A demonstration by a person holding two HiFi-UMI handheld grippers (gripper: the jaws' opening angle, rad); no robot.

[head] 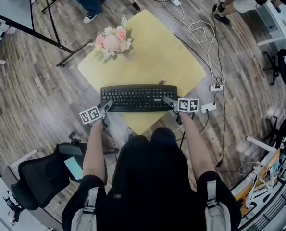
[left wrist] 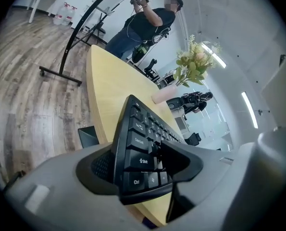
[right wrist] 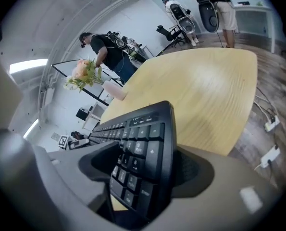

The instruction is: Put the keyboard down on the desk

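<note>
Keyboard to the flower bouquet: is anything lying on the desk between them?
Nothing. In the head view the desk is bare yellow top from the keyboard up to the flower bouquet.

Pale yellow table with rounded corners [head: 157, 57]: broad bare top lying open beyond black full-size keyboard [head: 139, 97], giving free passage across middle and right corner. Pink-and-white flower bouquet [head: 112, 41] blocking far left corner. Keyboard spanning near edge, its ends sitting between spread jaws of left gripper [head: 106, 106] and right gripper [head: 169, 101]; air off both ends standing clear for sideways passage. Black office chair [head: 37, 174] crowding floor at left. White power strips with cables [head: 209, 107] cluttering floor at right.
</note>
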